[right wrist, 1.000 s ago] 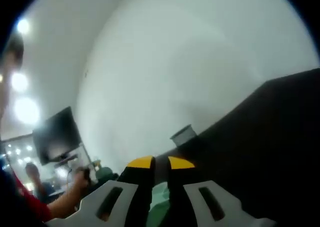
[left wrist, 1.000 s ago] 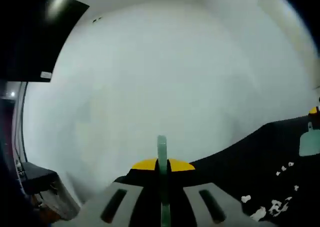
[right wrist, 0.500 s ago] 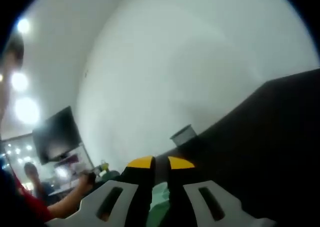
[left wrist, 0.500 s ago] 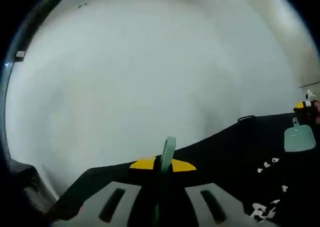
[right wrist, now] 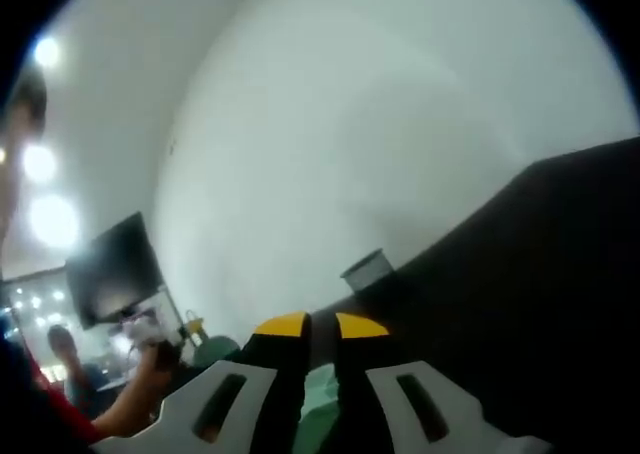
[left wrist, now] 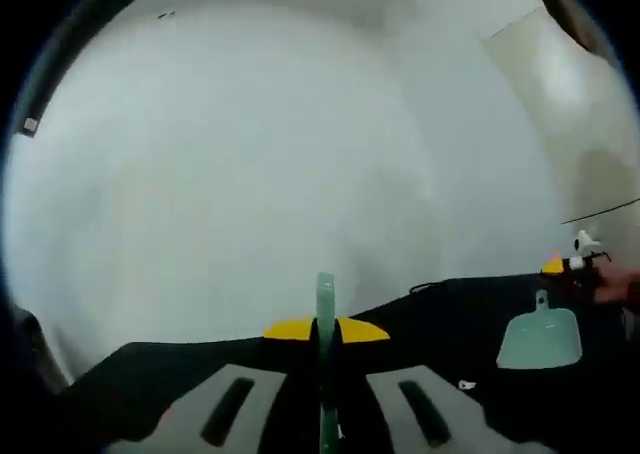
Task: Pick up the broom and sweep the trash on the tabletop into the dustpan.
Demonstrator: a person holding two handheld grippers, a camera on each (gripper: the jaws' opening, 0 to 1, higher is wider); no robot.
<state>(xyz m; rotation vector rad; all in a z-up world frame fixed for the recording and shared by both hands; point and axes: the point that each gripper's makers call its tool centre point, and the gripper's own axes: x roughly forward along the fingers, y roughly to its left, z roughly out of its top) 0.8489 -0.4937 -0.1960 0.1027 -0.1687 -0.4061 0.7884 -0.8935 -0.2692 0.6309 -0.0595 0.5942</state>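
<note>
Black tabletop (left wrist: 450, 314) spreads out past the left gripper (left wrist: 325, 331), dark and matte, with a big pale wall (left wrist: 250, 154) rising behind it. In the right gripper view the same black tabletop (right wrist: 540, 274) climbs up to the right of the jaws, same pale wall (right wrist: 380, 124) behind.

Left gripper has its yellow-tipped jaws pinched onto a thin mint-green handle (left wrist: 325, 304), presumably the broom's, that sticks up just past the tips. The brush end can't be seen.

The mint-green dustpan (left wrist: 541, 338) sits well off to the right of the left gripper, flat on the table, its handle pointing away toward the far edge. The right gripper (left wrist: 560, 266) is just beyond that handle, right at it.

In its own view the right gripper (right wrist: 319, 326) has its yellow tips nearly together with something mint-green (right wrist: 318, 394) low between the jaws, so it looks clamped on the dustpan handle.

A small white scrap of trash (left wrist: 467, 384) lies on the table between the left gripper and the dustpan, nearer the pan.

Off to the left of the right gripper, a person's hand (right wrist: 152, 359) and a dark screen (right wrist: 112, 270).
</note>
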